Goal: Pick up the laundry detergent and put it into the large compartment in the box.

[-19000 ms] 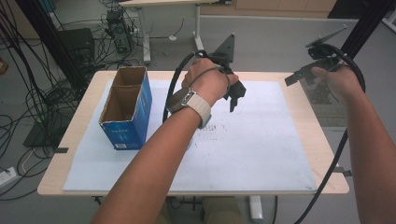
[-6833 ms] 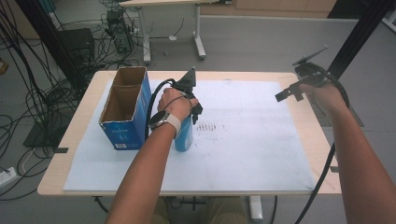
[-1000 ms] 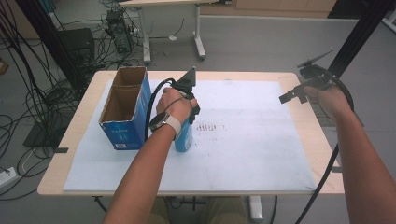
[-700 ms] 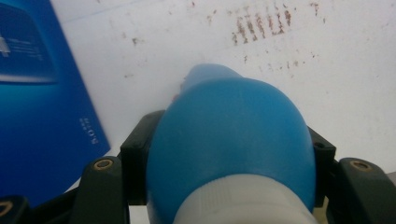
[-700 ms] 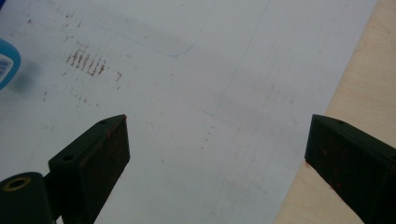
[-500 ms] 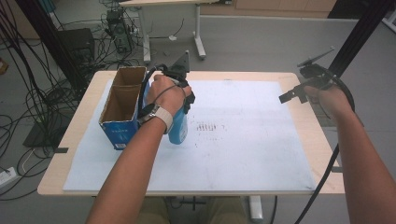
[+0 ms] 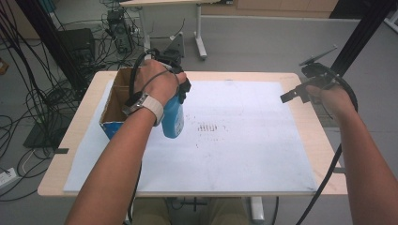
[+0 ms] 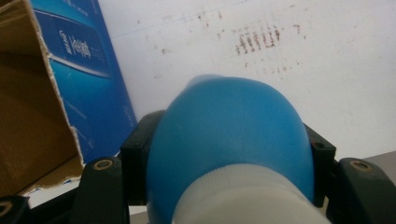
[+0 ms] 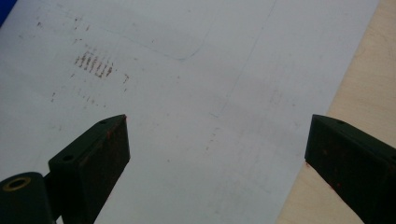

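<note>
The left tongs (image 7: 180, 89) grip the blue bottle (image 7: 172, 118) just under its white cap, so it hangs upright above the desk (image 7: 309, 140), beside the open cardboard box (image 7: 115, 101), probably its destination. The right tongs (image 9: 217, 154) stand wide open and empty over the white sheet (image 7: 244, 136).

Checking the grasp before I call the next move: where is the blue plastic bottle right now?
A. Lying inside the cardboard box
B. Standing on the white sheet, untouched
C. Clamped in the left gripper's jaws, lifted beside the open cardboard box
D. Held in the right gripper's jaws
C: the left gripper has its jaws clamped on the blue plastic bottle, which hangs above the white sheet beside the open cardboard box.
</note>
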The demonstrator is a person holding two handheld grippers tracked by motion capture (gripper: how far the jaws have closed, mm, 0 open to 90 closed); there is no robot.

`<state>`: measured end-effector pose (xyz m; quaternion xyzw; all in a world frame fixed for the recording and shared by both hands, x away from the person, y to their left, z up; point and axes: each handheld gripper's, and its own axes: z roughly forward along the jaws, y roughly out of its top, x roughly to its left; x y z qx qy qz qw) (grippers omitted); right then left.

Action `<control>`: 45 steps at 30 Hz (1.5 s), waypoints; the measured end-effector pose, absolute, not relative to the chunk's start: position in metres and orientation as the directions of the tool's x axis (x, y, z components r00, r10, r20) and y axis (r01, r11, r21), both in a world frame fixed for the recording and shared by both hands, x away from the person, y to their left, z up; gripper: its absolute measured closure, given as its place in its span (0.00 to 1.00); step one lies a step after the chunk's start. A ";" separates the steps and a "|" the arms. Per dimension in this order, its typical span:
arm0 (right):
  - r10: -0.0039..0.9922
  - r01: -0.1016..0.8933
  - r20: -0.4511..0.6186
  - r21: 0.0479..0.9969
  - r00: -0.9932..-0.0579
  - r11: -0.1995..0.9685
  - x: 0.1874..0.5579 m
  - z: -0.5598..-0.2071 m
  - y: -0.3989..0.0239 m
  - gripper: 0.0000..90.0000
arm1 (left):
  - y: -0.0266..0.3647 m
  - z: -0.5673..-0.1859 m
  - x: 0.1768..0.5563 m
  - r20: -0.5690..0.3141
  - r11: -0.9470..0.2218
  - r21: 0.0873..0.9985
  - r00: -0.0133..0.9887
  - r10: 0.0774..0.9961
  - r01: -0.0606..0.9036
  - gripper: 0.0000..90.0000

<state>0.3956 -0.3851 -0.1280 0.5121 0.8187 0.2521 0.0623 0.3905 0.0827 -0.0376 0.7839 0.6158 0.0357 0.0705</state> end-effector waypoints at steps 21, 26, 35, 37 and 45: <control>0.857 0.794 0.154 0.484 -0.491 0.368 0.399 -0.126 -0.366 0.07 | 0.101 0.011 0.374 -0.031 -0.202 0.189 0.211 0.977 0.961 0.43; 0.857 0.792 0.152 0.486 -0.492 0.369 0.398 -0.125 -0.364 0.07 | 0.106 0.022 0.369 -0.029 -0.193 0.211 0.204 0.979 0.958 0.43; 0.859 0.791 0.150 0.491 -0.490 0.365 0.396 -0.124 -0.362 0.07 | 0.116 0.032 0.366 -0.029 -0.183 0.223 0.194 0.980 0.957 0.43; 0.860 0.794 0.147 0.485 -0.488 0.367 0.397 -0.124 -0.359 0.07 | 0.119 0.032 0.368 -0.036 -0.179 0.222 0.191 0.981 0.959 0.43; 0.873 0.802 0.151 0.489 -0.465 0.342 0.396 -0.125 -0.352 0.07 | 0.135 0.038 0.373 -0.042 -0.179 0.217 0.193 0.980 0.960 0.43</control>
